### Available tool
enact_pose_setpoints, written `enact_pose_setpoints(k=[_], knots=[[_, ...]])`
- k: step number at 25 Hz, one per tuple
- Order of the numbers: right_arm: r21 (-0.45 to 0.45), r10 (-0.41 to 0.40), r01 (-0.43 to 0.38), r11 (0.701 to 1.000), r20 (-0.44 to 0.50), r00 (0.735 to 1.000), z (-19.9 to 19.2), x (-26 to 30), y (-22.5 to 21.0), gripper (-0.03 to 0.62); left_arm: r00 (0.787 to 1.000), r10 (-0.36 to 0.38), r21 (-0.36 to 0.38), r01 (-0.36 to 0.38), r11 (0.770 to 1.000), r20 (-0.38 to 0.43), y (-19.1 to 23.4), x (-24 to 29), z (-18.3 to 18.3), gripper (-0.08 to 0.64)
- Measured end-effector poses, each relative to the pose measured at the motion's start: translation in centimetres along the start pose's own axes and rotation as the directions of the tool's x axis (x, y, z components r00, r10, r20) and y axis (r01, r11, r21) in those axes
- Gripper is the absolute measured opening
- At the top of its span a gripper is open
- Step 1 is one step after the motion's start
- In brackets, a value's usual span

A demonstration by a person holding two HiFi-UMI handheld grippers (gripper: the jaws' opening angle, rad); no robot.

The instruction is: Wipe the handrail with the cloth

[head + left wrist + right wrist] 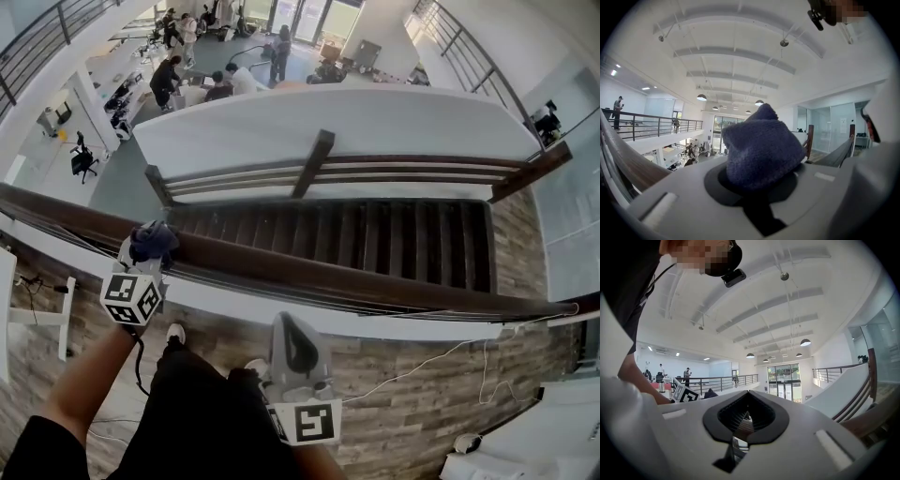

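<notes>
Cloth (153,242) of dark blue fuzzy knit sits at the left of the head view, bunched on top of the long dark brown wooden handrail (328,277), which runs from the left edge across to the right edge. The left claw (150,251) is clenched on this cloth. In the left gripper view the blue wad (761,147) rises out of the claw (759,185) at the middle of the frame, and the rail (633,164) slants along the lower left.

The right claw (292,326) is in the lower middle of the head view, on the near side of the rail and apart from it, over the wood-patterned floor (412,375). In the right gripper view its jaws (746,420) stand together but for a thin slit, with nothing held between them.

Beyond the rail, a dark wooden staircase (375,244) fills the middle of the head view. People (169,80) stand on a lower floor at the upper left.
</notes>
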State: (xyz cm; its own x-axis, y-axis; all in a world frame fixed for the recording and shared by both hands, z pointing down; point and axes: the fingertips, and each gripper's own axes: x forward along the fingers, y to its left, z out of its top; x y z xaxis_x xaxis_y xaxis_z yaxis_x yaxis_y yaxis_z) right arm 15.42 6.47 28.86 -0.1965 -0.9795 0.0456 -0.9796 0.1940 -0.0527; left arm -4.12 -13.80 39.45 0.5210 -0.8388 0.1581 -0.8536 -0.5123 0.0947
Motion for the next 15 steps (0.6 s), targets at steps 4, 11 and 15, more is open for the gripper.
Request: enact_pose_setpoints(k=[4, 11, 15], knots=[[0.031, 0.013, -0.014, 0.999, 0.008, 1.000, 0.3, -0.4, -0.6, 0.002, 1.000, -0.014, 0.000, 0.014, 1.000, 0.000, -1.8, 0.3, -0.2, 0.048], [0.002, -0.005, 0.005, 1.000, -0.026, 1.000, -1.2, -1.6, -3.4, 0.002, 0.999, -0.028, -0.003, 0.028, 1.000, -0.015, -5.0, 1.2, -0.1, 0.048], [0.019, 0.000, 0.001, 1.000, -0.033, 0.999, -1.6, -2.0, -3.8, 0.002, 0.998, -0.059, -0.009, 0.059, 0.998, -0.022, -7.1, 1.8, -0.3, 0.048]])
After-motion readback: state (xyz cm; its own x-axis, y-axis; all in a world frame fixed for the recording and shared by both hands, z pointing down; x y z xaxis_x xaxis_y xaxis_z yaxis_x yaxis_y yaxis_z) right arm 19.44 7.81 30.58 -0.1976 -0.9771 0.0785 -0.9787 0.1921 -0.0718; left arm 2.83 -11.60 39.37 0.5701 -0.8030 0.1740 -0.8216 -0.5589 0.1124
